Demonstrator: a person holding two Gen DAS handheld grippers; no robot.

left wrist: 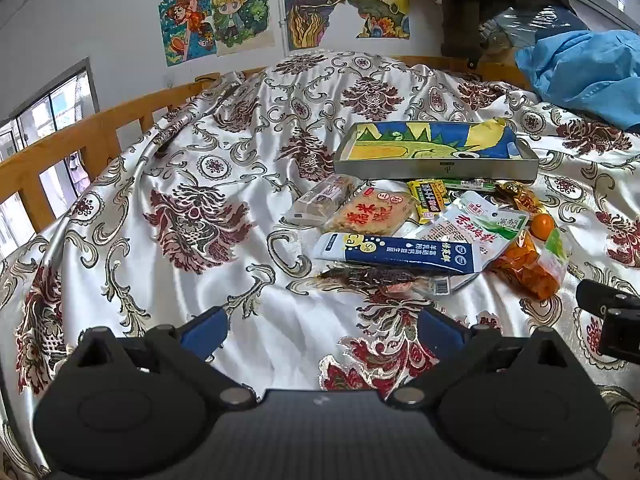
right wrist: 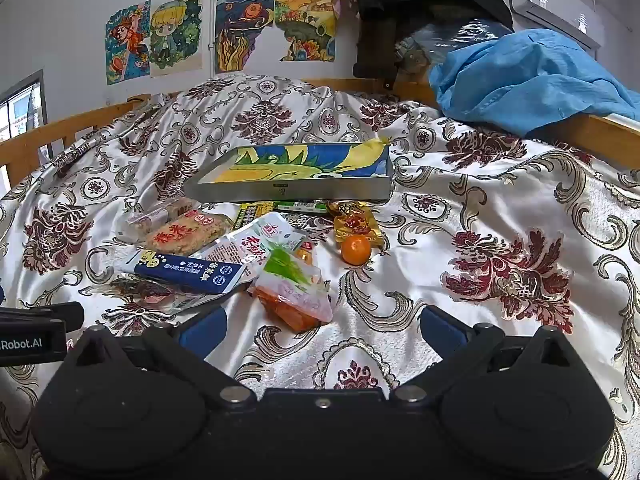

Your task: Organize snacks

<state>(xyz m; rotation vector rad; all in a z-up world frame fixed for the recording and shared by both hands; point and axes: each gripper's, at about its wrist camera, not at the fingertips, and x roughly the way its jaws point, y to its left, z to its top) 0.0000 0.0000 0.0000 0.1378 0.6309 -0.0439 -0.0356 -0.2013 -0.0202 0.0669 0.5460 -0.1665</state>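
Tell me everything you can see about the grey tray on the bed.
The tray is a shallow grey rectangle, metal by its look, with low upright walls and a small mark on the front wall. A drawing in yellow, blue and green covers its floor; no snacks lie in it. It sits flat on the patterned bedspread, behind the snack pile. A green packet lies right against its front wall. Neither pair of tongs touches it.

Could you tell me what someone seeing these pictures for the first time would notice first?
Probably the heap of snack packets on the patterned satin bedspread, with the blue milk-powder packet lying across its near side and a small orange at its right edge. Just behind the heap sits a shallow grey tray lined with a bright dinosaur drawing. Both grippers, left and right, hover open and empty.
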